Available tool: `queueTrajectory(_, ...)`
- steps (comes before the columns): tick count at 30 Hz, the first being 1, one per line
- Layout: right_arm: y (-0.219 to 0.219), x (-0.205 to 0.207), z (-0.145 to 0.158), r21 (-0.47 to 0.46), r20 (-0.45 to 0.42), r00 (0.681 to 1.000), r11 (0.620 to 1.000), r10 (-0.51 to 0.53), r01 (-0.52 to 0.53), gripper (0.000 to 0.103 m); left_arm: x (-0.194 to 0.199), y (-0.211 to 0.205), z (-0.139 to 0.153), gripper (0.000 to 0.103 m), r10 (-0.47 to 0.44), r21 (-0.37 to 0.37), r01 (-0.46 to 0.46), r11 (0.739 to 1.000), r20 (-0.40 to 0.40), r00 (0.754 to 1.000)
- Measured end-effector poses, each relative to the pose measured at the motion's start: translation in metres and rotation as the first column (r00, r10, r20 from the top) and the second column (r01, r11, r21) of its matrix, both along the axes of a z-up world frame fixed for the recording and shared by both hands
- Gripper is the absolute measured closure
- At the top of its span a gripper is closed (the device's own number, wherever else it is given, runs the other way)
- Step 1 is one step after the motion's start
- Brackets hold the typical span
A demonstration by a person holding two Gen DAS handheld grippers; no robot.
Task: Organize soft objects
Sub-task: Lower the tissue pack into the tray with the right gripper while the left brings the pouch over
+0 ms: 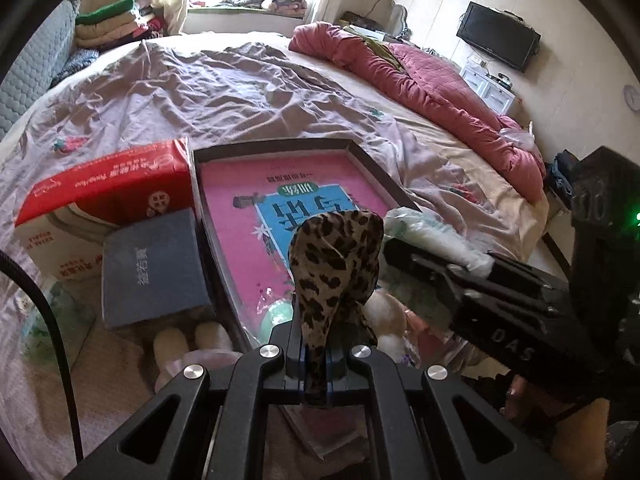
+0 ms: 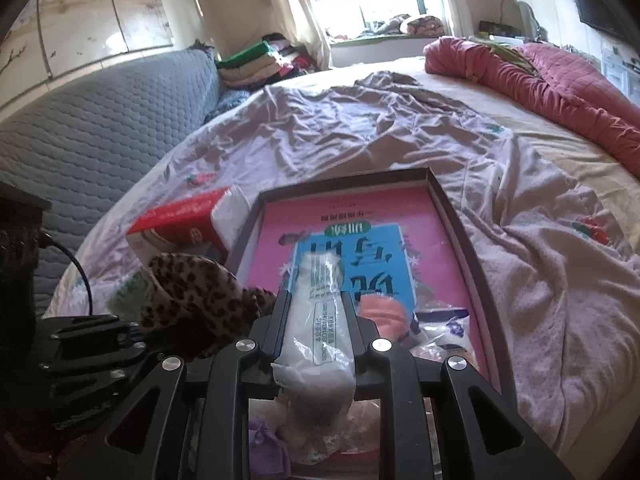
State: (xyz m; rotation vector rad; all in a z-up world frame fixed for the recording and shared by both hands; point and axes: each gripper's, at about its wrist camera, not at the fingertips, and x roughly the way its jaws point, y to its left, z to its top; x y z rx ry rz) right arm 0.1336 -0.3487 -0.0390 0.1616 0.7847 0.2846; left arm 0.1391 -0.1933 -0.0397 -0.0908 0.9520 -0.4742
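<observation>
A leopard-print fabric piece [image 1: 334,264] is pinched between the closed jaws of the left hand-held gripper [image 1: 316,354], held up above the near end of the shallow dark-rimmed box lined with a pink and blue printed sheet [image 1: 280,200], which lies on the bed covered in a crumpled mauve sheet [image 1: 224,92]. A white soft pack wrapped in clear plastic [image 2: 320,320] is clamped by the right hand-held gripper [image 2: 316,354], also over the near half of that box. Only a narrow fold of the leopard fabric appears to be caught, so it could be shaken loose and dropped beside the box, onto the clutter near its left edge, where a grey-blue flat case [image 1: 154,268] and a red and white carton [image 1: 108,200] lie. The plastic wrap looks slick, and the pack might be squeezed out of the jaws if grip is tightened. The two tools are held close together over the box, so a collision or a snag of fabric on the other tool is judged possible. The light box could also be nudged across the soft bedding during placement.
</observation>
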Motion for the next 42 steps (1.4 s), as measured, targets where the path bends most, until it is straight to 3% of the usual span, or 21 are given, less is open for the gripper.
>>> queueTrajectory(5, -0.001, -0.001, -0.004, -0.010, -0.002, 1.000, 1.000, -0.018, 0.018, 0.078, 0.000, 0.001, -0.001, 0.098, -0.004, -0.015, 0.004, 1.000, -0.008, 1.000)
queueTrajectory(10, -0.007, 0.000, -0.003, -0.012, 0.009, 0.999, 0.999, -0.045, 0.046, 0.063, -0.003, 0.001, 0.002, 0.098, -0.006, -0.006, 0.006, 1.000, 0.013, 1.000)
queueTrajectory(27, -0.022, -0.002, 0.000, -0.028, 0.005, 0.994, 0.994, -0.106, 0.106, 0.055, -0.008, -0.016, 0.005, 0.094, -0.051, 0.060, 0.049, 0.997, 0.039, 0.998)
queueTrajectory(30, -0.025, -0.002, 0.000, -0.025, 0.002, 0.993, 0.993, -0.118, 0.118, 0.055, -0.007, -0.020, 0.004, 0.085, -0.067, 0.056, 0.065, 0.996, 0.023, 0.998)
queueTrajectory(32, -0.027, -0.003, 0.001, -0.028, 0.006, 0.992, 0.992, -0.126, 0.126, 0.055, -0.007, -0.022, 0.003, 0.071, -0.073, 0.053, 0.073, 0.996, 0.015, 0.997)
queueTrajectory(34, -0.030, -0.004, 0.002, -0.031, 0.009, 0.991, 0.990, -0.136, 0.136, 0.050, -0.008, -0.025, 0.002, 0.065, -0.084, 0.045, 0.084, 0.995, 0.008, 0.996)
queueTrajectory(42, -0.038, -0.006, 0.005, -0.025, 0.012, 0.986, 0.986, -0.166, 0.166, 0.044, -0.009, -0.027, -0.001, 0.062, -0.087, 0.041, 0.088, 0.995, -0.008, 0.996)
